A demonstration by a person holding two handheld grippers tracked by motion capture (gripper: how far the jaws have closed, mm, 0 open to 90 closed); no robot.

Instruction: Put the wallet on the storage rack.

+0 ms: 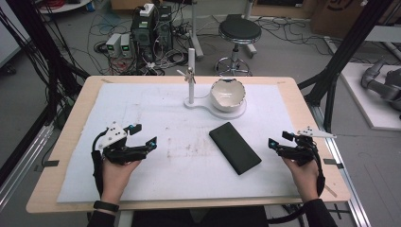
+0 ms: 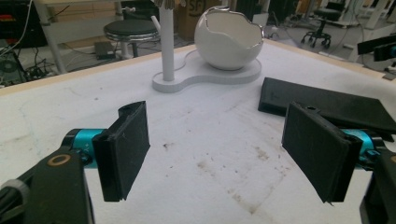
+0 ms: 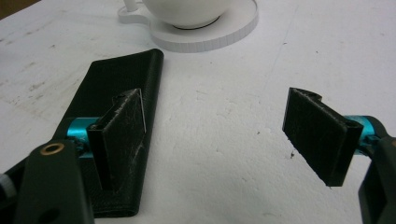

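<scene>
We see the table under a white mat, and on it, well ahead of both grippers, a white stand carrying a post and a cracked-egg bowl. The black case lies flat between the two grippers, nearer the right gripper, just ahead and to that gripper's left, while it sits ahead and to the right of the left gripper. Both grippers hold their jaws wide apart, gripping nothing, each resting low over the mat in a hand.
</scene>
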